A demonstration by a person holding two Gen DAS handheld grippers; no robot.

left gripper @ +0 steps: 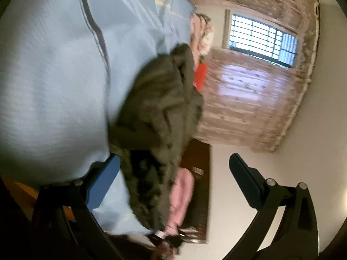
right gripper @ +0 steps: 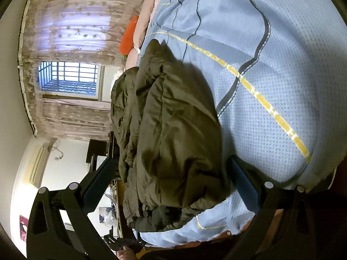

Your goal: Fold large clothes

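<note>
Olive puffy jacket (right gripper: 171,134) bunched, quilted, on dotted blue bedspread (right gripper: 271,86)

Count by kind, both views.

- Dark olive padded garment (right gripper: 171,134): 1, bunched in a heap on the bed.
- Bed, light blue dotted cover (right gripper: 271,82): 1.
- Yellow stripes across the cover (right gripper: 256,91): 1 long one plain; further short yellow marks, count uncertain.
- Dark wavy lines on the cover (right gripper: 263,36): at least 2.
- Orange item (right gripper: 128,36) at the far end of the bed: 1.
- Pinkish bedding (right gripper: 143,21) beside it: 1 pile; pieces not separable.
- Barred window (right gripper: 69,78): 1.
- Patterned sheer curtain (right gripper: 71,17): 1.
- Wall air-conditioning unit (right gripper: 38,166): 1.
- Claws: 2, the left claw (left gripper: 173,184) and the right claw (right gripper: 171,179), 2 fingers each.
</note>
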